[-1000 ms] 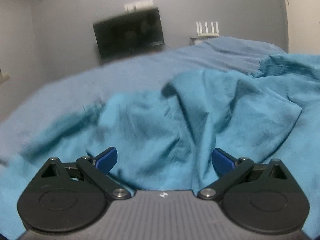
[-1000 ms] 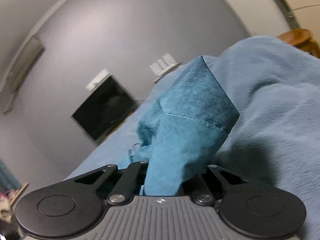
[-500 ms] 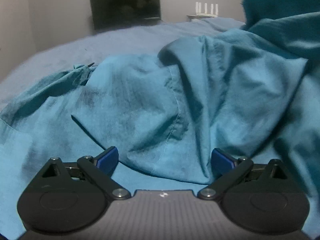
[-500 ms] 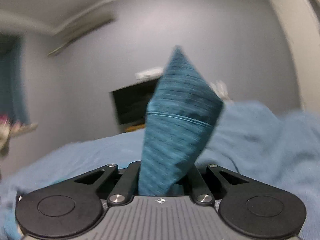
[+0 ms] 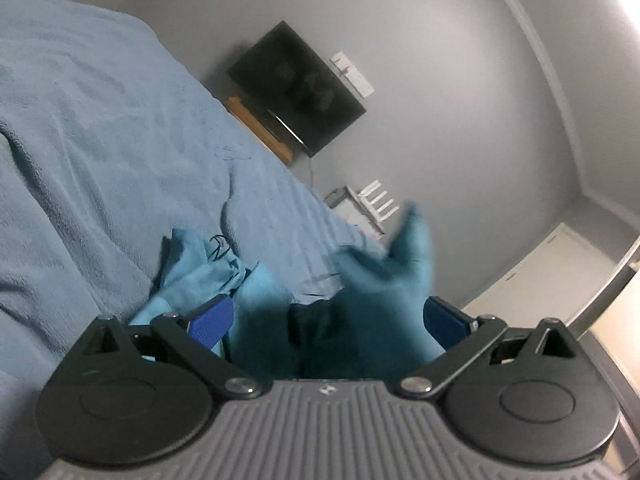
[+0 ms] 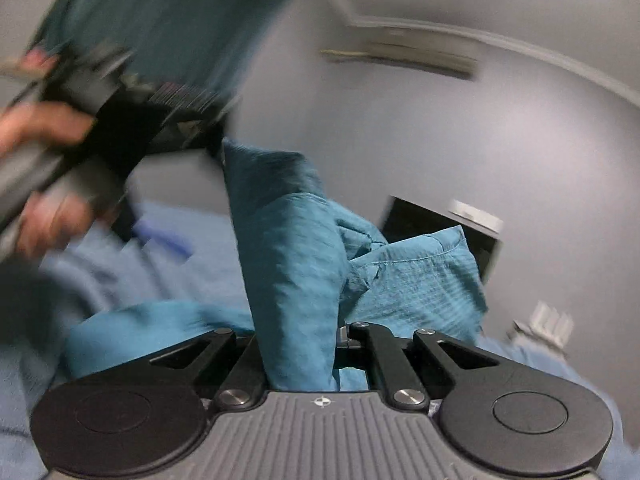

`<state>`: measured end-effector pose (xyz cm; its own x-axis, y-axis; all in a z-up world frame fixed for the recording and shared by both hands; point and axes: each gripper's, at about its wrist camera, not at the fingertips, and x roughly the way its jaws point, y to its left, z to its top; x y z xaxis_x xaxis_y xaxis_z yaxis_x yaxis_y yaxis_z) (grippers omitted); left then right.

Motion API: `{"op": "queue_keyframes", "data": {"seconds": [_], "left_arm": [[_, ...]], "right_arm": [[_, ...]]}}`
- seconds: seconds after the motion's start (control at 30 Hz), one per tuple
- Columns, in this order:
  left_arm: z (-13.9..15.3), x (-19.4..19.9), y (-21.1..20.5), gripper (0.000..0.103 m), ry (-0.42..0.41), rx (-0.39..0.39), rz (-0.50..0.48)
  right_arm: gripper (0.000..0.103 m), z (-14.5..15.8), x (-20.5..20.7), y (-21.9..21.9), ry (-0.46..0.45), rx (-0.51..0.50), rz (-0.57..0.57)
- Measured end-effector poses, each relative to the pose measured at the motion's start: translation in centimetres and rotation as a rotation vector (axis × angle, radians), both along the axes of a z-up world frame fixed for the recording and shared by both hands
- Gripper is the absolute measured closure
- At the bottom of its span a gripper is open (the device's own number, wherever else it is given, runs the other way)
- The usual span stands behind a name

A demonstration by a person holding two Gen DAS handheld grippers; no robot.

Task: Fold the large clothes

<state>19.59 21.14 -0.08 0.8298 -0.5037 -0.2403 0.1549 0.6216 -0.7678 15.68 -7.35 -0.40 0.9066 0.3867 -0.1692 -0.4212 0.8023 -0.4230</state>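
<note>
A large teal garment (image 5: pixel 384 300) hangs bunched above the blue bed cover (image 5: pixel 100 140). In the left wrist view my left gripper (image 5: pixel 326 322) stands open, its blue pads (image 5: pixel 212 322) wide apart, with blurred teal cloth lying between them. In the right wrist view my right gripper (image 6: pixel 298 344) is shut on a fold of the teal garment (image 6: pixel 292 264), which rises up from the jaws. The left gripper's body and the hand holding it show blurred at the upper left of the right wrist view (image 6: pixel 120 128), touching the cloth's upper end.
A dark TV (image 5: pixel 296 88) hangs on the grey wall above a wooden shelf (image 5: pixel 260 128). A white router (image 5: pixel 376 204) stands beside the bed. A white door (image 5: pixel 540 276) is at the right. An air conditioner (image 6: pixel 400 56) is high on the wall.
Both grippers have swung and tilted sharply. The garment has been lifted off the bed. The left gripper has risen from low over the spread cloth; the right stays shut on its fold.
</note>
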Motion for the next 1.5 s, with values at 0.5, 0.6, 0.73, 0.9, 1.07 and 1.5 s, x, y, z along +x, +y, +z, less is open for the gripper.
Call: {"op": "queue_keyframes", "data": {"seconds": [0.5, 0.6, 0.73, 0.9, 1.07, 1.5], "left_arm": [[-5.4, 2.4, 0.8, 0.077, 0.246, 0.335, -0.124], [-5.6, 2.1, 0.2, 0.086, 0.262, 0.397, -0.122], [-5.7, 1.6, 0.3, 0.086, 0.280, 0.387, -0.117], [-5.1, 1.5, -0.2, 0.082, 0.253, 0.410, -0.110], [-2.7, -0.4, 0.6, 0.065, 0.171, 0.446, 0.079], [-1.8, -1.1, -11.4, 0.049, -0.005, 0.665, -0.217]], "right_arm": [[0.096, -6.4, 2.5, 8.4, 0.211, -0.170, 0.210], [0.091, -7.2, 3.6, 8.8, 0.259, -0.163, 0.215], [0.074, -6.3, 4.2, 7.3, 0.358, -0.090, 0.234], [0.061, -2.9, 2.2, -0.3, 0.463, 0.047, 0.276], [0.060, -0.5, 0.9, -5.6, 0.440, 0.191, 0.188], [0.062, -7.4, 8.1, -5.8, 0.392, 0.196, 0.002]]}}
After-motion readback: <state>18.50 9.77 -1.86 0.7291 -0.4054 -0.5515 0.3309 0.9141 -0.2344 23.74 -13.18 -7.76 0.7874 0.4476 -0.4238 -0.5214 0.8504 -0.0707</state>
